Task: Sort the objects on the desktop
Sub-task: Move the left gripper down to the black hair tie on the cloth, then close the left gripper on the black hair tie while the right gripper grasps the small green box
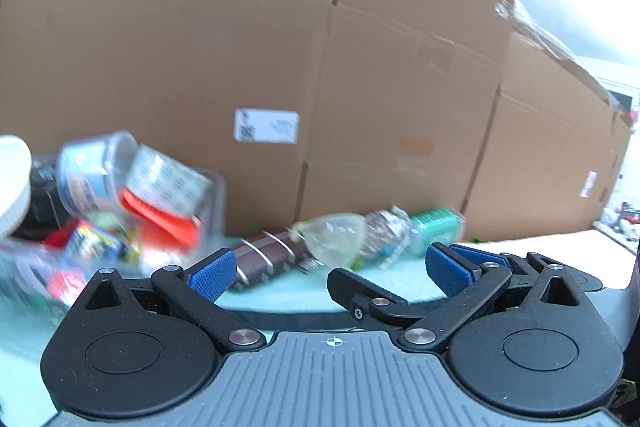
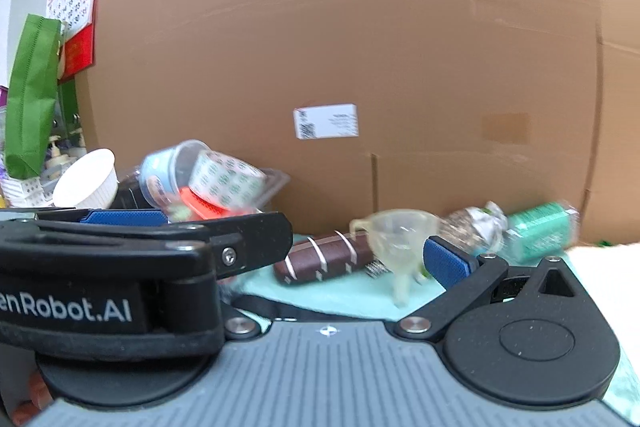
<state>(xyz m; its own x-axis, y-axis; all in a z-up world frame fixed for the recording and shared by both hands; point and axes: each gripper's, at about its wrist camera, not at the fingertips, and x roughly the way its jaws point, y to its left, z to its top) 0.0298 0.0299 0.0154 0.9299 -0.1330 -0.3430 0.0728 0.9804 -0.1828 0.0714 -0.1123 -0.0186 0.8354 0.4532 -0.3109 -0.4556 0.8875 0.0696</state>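
My left gripper (image 1: 330,273) stands open just above the mint cloth, with nothing between its blue pads. Beyond it lie a brown case with silver bands (image 1: 268,259), a clear funnel (image 1: 332,239) and a crumpled bottle with a green label (image 1: 400,231), all against the cardboard. My right gripper (image 2: 328,267) looks open. Only its right pad shows, close to the funnel (image 2: 396,235) and the brown case (image 2: 324,259). The left gripper's black fingers (image 2: 248,239) cross in front and hide its left side. The bottle (image 2: 500,227) lies further right.
A clear bin (image 1: 216,195) at the left holds several things: a patterned tape roll (image 1: 168,183), a blue cup (image 1: 88,171), an orange item (image 1: 160,215), a white ribbed bowl (image 2: 88,183). Tall cardboard boxes (image 1: 240,27) wall off the back. A green bag (image 2: 32,87) hangs far left.
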